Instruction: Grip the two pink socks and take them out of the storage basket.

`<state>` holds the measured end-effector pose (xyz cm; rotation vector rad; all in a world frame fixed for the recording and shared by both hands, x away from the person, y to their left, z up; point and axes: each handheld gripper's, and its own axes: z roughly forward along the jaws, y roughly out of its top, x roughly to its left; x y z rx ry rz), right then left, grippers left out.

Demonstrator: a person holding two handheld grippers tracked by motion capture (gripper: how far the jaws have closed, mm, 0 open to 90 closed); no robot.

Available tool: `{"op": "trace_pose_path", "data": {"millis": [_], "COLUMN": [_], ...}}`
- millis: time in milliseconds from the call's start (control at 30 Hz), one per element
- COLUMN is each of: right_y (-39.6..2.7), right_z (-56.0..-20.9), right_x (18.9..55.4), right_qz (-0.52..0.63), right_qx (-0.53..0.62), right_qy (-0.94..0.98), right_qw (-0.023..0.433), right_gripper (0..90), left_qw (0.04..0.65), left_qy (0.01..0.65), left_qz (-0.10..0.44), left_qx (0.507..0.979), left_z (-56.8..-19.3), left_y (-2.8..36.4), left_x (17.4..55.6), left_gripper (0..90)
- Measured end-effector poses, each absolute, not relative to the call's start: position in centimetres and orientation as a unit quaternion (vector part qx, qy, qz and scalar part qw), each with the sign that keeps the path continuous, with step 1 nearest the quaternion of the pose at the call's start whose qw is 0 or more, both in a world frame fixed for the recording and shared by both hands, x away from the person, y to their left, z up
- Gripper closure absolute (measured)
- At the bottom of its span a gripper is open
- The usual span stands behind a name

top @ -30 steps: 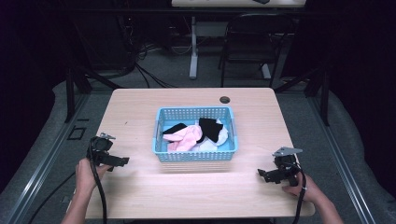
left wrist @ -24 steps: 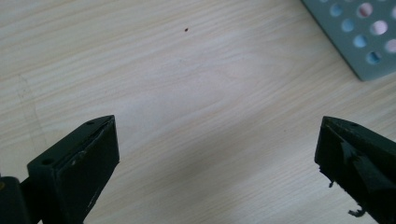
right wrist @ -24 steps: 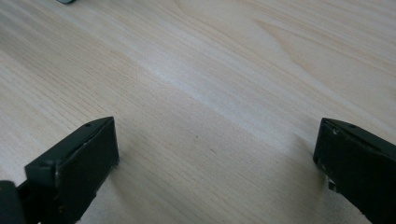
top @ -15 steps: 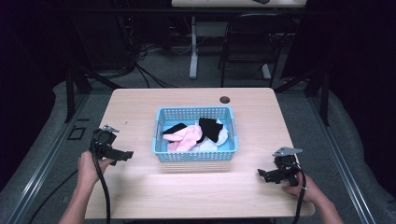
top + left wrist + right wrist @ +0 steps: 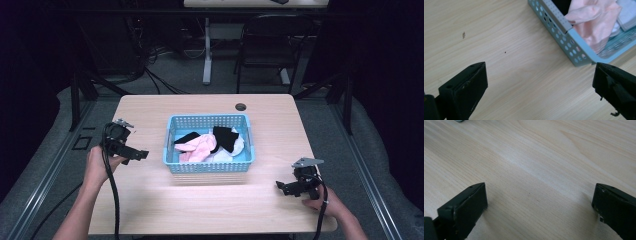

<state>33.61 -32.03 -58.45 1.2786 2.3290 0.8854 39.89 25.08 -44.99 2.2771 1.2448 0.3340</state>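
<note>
L tongs (image 5: 142, 154) wide, empty, just left of basket (image 5: 208, 167); R tongs (image 5: 281, 187) wide, well apart from it.

A light blue plastic basket (image 5: 208, 166) with perforated walls sits upright near the middle of a pale wooden table (image 5: 150, 205). Inside the basket lies a loose heap of small cloths. A pink cloth (image 5: 197, 148) is crumpled toward the basket's front left, draped against the near wall. A black cloth (image 5: 226, 137) lies behind it toward the back right. A white cloth (image 5: 239, 146) is tucked against the basket's right wall, partly under the black one.
</note>
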Motion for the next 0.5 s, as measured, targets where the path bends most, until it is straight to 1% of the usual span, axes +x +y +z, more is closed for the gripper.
{"op": "trace_pose_path", "data": {"millis": [167, 500], "right_y": [-32.0, -32.0], "right_z": [-58.5, -58.5], "right_x": [33.6, 33.6], "right_qz": [0.312, 0.312], "right_qx": [0.450, 0.450], "right_qy": [0.820, 0.820], "right_qw": [0.170, 0.170], "right_gripper": [0.0, 0.0], "left_qw": [0.263, 0.253], "left_qy": [0.439, 0.410], "left_qz": [0.125, 0.116], "left_qx": [0.850, 0.869], "left_z": [-43.4, -42.1], "left_y": [23.5, 20.4], "left_x": [40.7, 42.3], "left_gripper": [0.0, 0.0]}}
